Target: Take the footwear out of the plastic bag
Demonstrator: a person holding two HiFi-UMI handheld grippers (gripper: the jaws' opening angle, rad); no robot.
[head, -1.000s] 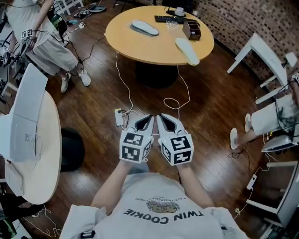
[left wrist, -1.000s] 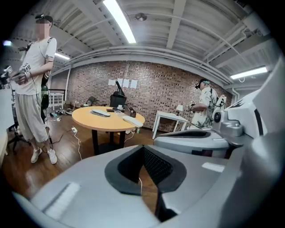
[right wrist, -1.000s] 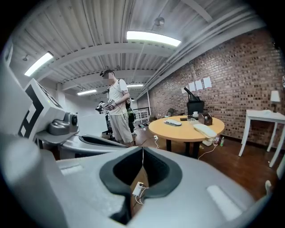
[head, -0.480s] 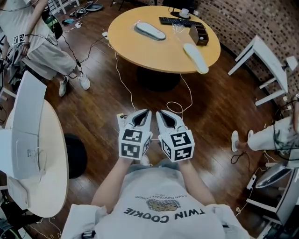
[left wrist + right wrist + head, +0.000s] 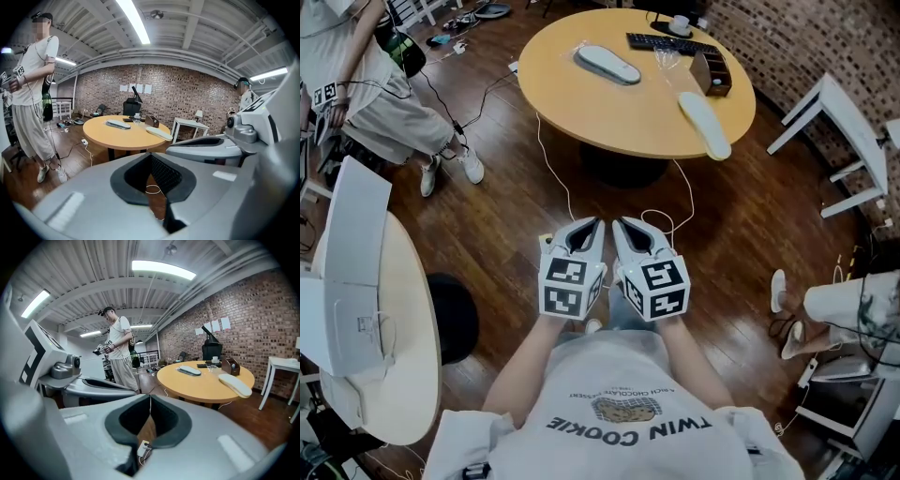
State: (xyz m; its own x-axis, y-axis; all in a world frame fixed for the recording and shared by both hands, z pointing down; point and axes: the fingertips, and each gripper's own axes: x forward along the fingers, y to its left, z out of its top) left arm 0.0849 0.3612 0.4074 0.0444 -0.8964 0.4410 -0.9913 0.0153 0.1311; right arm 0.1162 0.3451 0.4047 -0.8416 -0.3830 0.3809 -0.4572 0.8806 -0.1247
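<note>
The left gripper (image 5: 590,231) and the right gripper (image 5: 627,231) are held side by side just ahead of the person's pale shirt (image 5: 619,394), nearly touching and tilted a little down; each pair of smooth grey fingers (image 5: 197,451) is pressed together with nothing between, the dark textured pads (image 5: 165,174) meeting at the tips; below lies a glossy dark plank floor (image 5: 741,216) with a thin white cable (image 5: 661,217) looped on it and a small white power strip (image 5: 142,446) just under the grippers; nothing stands between the grippers and the round counter (image 5: 619,108) ahead, a smooth tan top on a dark pedestal; on it, well apart from both grippers, a long cream footwear piece (image 5: 705,124) with rounded ends lies at the near right rim, slightly overhanging, and a grey-white footwear piece (image 5: 608,64) lies farther back, seemingly inside the clear plastic bag (image 5: 584,51), though that is hard to make out; beyond sit a brown box (image 5: 713,72), a black keyboard (image 5: 664,42) and a white cup (image 5: 680,21); at the left stand a white oval counter (image 5: 403,309), a black stool (image 5: 455,319) and a bystander (image 5: 384,94) in loose grey clothes; a brick wall (image 5: 806,37) closes the far right
</note>
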